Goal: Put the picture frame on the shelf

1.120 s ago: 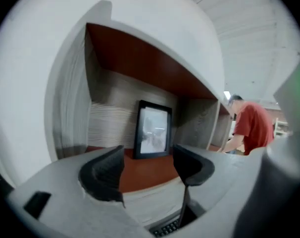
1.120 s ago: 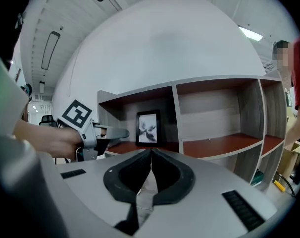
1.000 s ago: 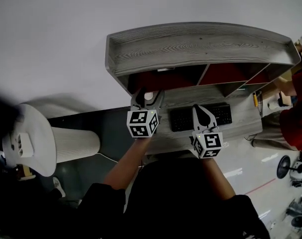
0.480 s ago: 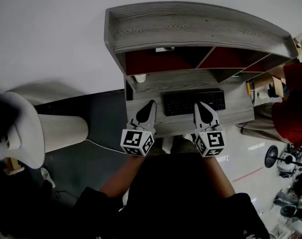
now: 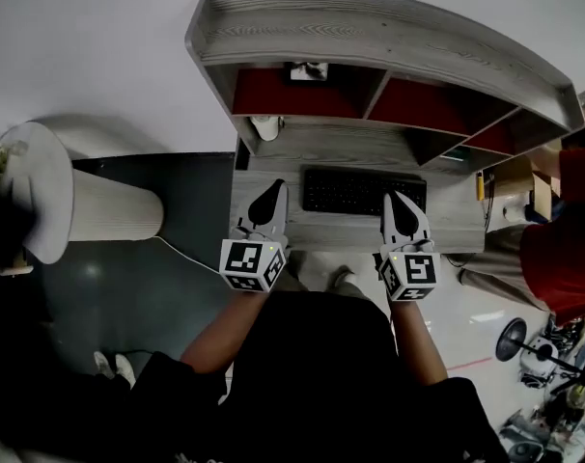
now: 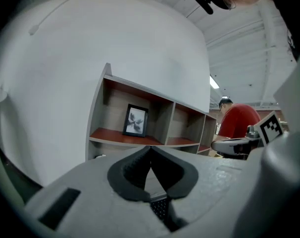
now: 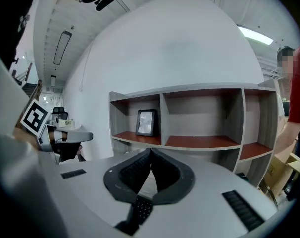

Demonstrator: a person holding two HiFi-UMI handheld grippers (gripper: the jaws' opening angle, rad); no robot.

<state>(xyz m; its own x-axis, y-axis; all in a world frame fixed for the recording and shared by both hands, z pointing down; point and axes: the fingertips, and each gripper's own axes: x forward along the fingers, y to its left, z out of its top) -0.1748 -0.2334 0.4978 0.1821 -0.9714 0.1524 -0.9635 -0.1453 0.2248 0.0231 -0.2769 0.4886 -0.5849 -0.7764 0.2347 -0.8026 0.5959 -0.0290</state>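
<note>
A black top point(image 5: 312, 374); grey left claw point(image 5: 271, 193) and right claw point(image 5: 395, 201) with ribbed black pads point(image 6: 135, 171) and black-and-white marker cubes point(image 5: 249, 263).

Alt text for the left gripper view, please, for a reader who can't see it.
The left gripper, jaws shut and empty, points at a grey shelf where a black picture frame stands upright in the leftmost compartment. A person in a red shirt is at the right.
</note>
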